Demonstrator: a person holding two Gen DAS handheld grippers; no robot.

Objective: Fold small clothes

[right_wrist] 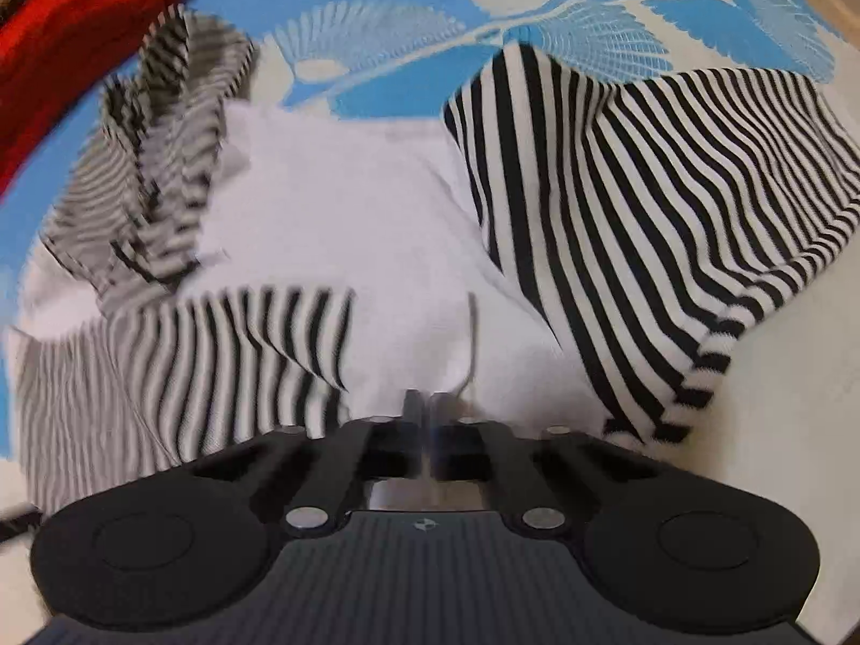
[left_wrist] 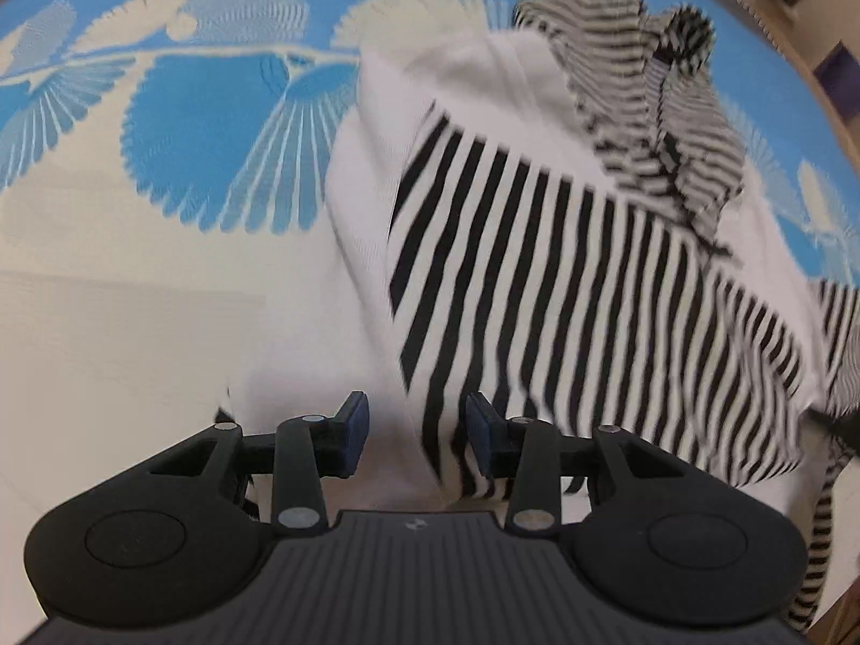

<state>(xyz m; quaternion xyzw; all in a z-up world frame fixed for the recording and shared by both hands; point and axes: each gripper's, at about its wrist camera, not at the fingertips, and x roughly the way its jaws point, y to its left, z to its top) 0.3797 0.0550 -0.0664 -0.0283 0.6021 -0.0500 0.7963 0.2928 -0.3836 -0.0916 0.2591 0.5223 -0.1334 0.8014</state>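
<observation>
One garment: striped top [left_wrist: 564,279] lies crumpled on the mat [left_wrist: 161,247], unfolded.
Done: I see no finished fold; sleeves lie askew.
Left: flatten, fold sleeves, fold body.
Left gripper [left_wrist: 418,438]: fingers apart, straddling the hem, not pinching.
Right gripper [right_wrist: 427,408]: fingers closed; fabric between them, I cannot tell.
Surface: blue-and-cream patterned mat.
Room: red cloth [right_wrist: 70,27] at mat edge.

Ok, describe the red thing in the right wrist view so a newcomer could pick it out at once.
Start from the blue cloth with the pale leaf pattern that covers the surface. Go to its far left corner, past the black-and-white striped garment. There lies a bunched red fabric, the only plain, unstriped, brightly coloured piece in view; what kind of item it is cannot be told.
</observation>
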